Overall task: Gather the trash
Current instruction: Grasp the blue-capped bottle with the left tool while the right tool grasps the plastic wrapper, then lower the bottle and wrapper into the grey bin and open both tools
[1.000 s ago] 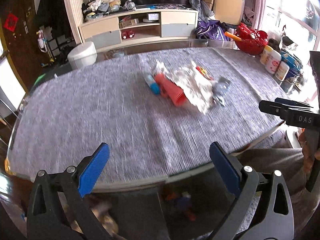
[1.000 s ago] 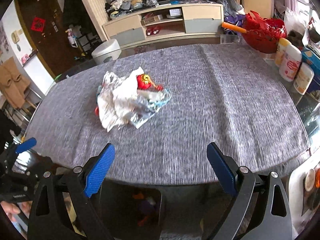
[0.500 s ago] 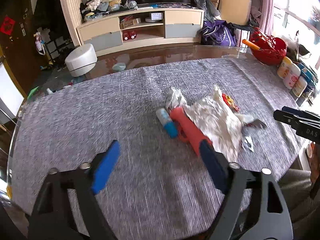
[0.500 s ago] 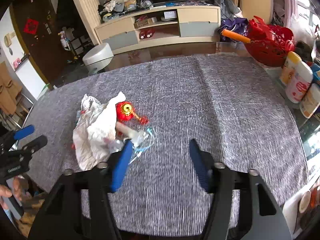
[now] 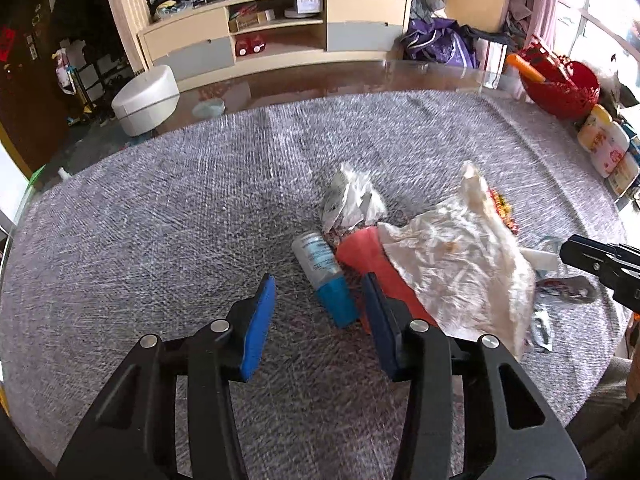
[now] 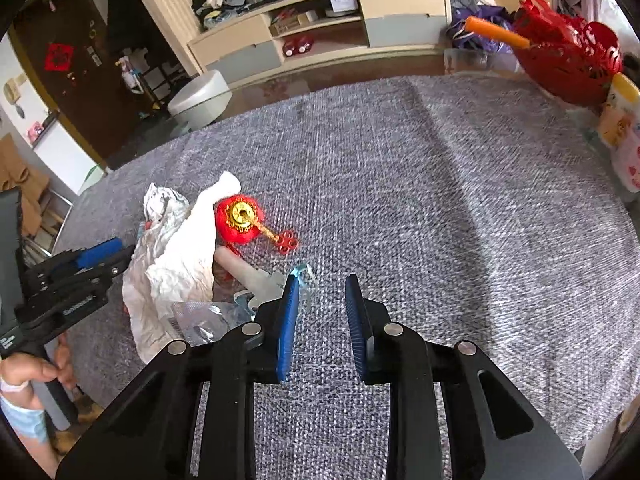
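Observation:
A heap of trash lies on the grey tablecloth: crumpled white paper, a red tube, a small bottle with a blue cap, a crumpled clear wrapper and foil scraps. My left gripper is open just before the bottle and the red tube. In the right wrist view the white paper, a red lantern ornament and clear wrappers lie left of my right gripper, which is partly open and empty above the cloth.
A red basket and several bottles stand at the table's right edge. A white round bin and a TV cabinet stand beyond the table. The left gripper shows at the left in the right wrist view.
Both grippers moved forward over the table toward the trash heap. Both sets of jaws narrowed from wide open to partly open.

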`<control>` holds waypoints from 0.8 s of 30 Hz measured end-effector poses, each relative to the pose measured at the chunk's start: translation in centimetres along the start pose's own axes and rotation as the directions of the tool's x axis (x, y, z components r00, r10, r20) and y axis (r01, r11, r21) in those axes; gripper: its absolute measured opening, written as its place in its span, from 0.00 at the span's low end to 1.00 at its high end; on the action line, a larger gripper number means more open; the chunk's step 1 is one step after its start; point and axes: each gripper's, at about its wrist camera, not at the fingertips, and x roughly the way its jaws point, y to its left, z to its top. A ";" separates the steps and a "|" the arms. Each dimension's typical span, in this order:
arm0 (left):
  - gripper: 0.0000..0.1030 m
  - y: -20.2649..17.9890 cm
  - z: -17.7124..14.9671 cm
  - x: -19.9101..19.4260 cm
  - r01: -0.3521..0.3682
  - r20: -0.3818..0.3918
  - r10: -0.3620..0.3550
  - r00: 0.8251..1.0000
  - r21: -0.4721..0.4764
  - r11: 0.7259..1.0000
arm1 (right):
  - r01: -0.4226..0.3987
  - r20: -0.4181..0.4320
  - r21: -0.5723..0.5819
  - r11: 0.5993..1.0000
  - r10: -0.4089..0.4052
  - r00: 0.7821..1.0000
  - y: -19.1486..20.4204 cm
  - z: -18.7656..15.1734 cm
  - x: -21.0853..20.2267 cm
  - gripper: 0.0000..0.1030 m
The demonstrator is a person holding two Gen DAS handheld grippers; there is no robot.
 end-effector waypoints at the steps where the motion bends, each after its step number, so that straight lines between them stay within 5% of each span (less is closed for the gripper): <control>1: 0.41 0.1 0.0 0.3 0.000 -0.004 0.000 1.000 -0.003 1.000 | -0.005 -0.005 -0.003 1.000 0.005 1.000 0.1 -0.1 0.2 0.25; 10: 0.29 0.1 -0.2 1.1 0.012 -0.014 -0.012 1.000 0.003 1.000 | -0.047 -0.031 -0.036 0.998 0.045 0.998 1.6 -0.5 1.0 0.22; 13: 0.16 0.3 0.0 1.0 0.006 -0.008 -0.006 1.000 -0.001 1.000 | -0.048 -0.021 -0.038 0.998 0.047 0.999 1.5 -0.5 0.8 0.14; 24: 0.16 1.3 -0.3 -2.8 -0.004 0.054 0.005 0.999 -0.007 1.000 | -0.002 0.101 -0.044 0.999 0.007 0.995 1.5 0.4 -3.4 0.13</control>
